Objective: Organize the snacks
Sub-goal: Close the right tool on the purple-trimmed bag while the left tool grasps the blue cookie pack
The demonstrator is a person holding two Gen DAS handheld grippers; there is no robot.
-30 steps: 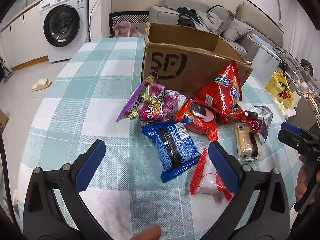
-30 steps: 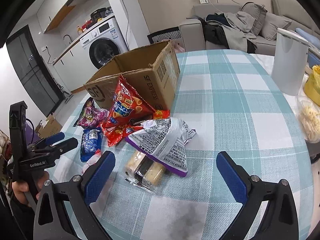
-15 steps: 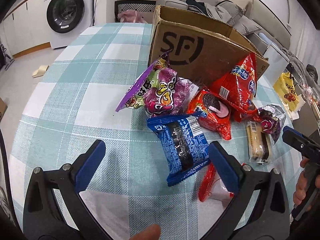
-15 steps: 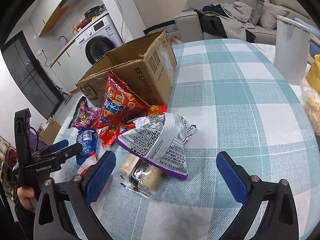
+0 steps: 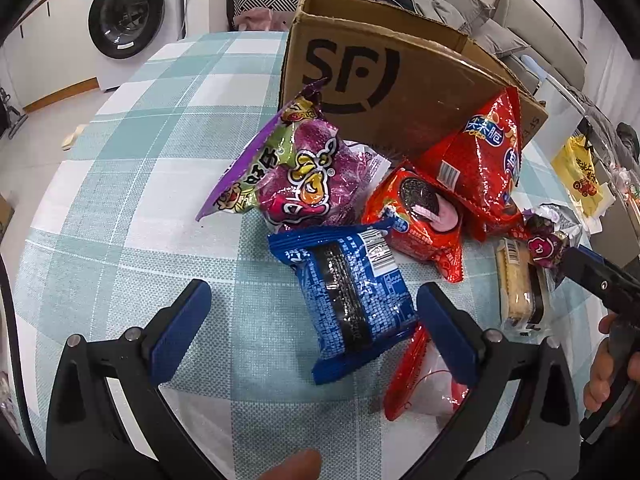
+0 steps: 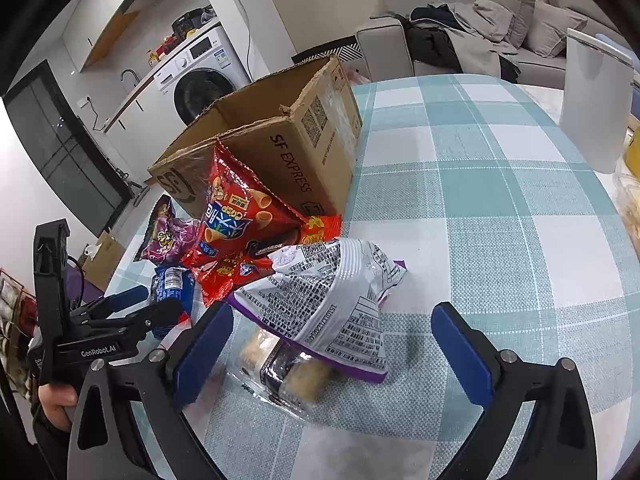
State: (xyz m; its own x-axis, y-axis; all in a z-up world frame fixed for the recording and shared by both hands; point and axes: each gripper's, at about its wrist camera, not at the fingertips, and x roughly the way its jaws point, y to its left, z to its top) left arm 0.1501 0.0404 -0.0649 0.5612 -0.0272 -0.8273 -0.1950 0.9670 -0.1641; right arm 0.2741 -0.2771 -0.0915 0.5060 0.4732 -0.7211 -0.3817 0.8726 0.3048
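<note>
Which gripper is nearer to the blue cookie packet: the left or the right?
Left. The left gripper is open right at the blue cookie packet, which lies partly between its fingers. The right gripper is farther off, open over the clear-wrapped cake.

A washing machine [image 5: 128,16] stands beyond the checked tablecloth [image 5: 132,184], and a grey sofa [image 6: 500,36], seemingly clothes-strewn, lies behind.

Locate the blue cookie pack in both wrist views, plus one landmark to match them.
Left wrist: blue cookie pack sits lower centre, flat on the checked cloth, just ahead of the open left claw.
Right wrist: blue cookie pack shows at the left edge, partly hidden behind the left claw.
Shared landmark: cardboard box with the SF logo, standing behind the snack pile.
</note>
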